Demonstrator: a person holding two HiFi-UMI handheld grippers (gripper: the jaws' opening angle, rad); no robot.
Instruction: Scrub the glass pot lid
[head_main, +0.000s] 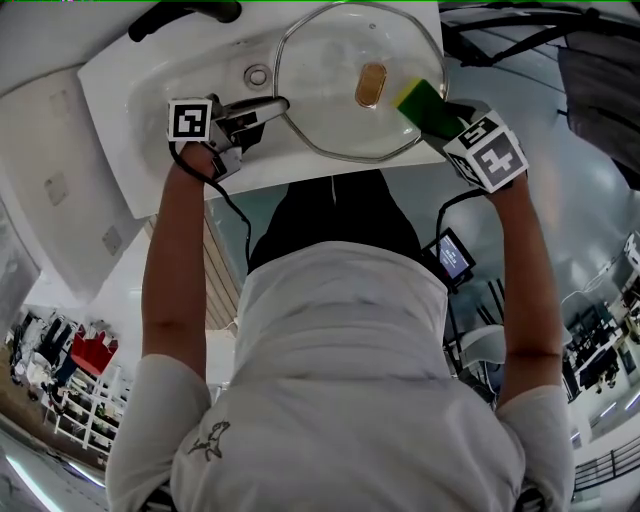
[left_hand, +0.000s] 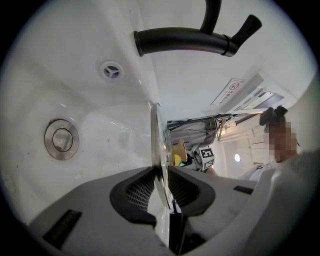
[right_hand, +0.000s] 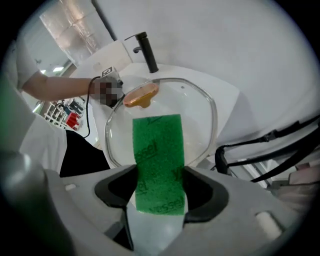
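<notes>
The round glass pot lid (head_main: 330, 75) with a steel rim and a gold-brown knob (head_main: 370, 85) is held over the white sink (head_main: 150, 90). My left gripper (head_main: 272, 106) is shut on the lid's left rim; in the left gripper view the lid (left_hand: 157, 145) stands edge-on between the pads. My right gripper (head_main: 432, 118) is shut on a sponge (head_main: 422, 103), yellow with a green scouring side, which lies against the lid's right part. In the right gripper view the green sponge (right_hand: 157, 160) fills the gap between the jaws, with the lid (right_hand: 200, 120) and knob (right_hand: 141, 95) beyond it.
A black faucet (left_hand: 190, 41) with a lever arches over the sink basin. A steel drain (left_hand: 61, 139) and an overflow hole (left_hand: 111, 70) sit in the basin. The person's torso is close to the sink's front edge (head_main: 290, 170). Black cables (right_hand: 265, 150) run at the right.
</notes>
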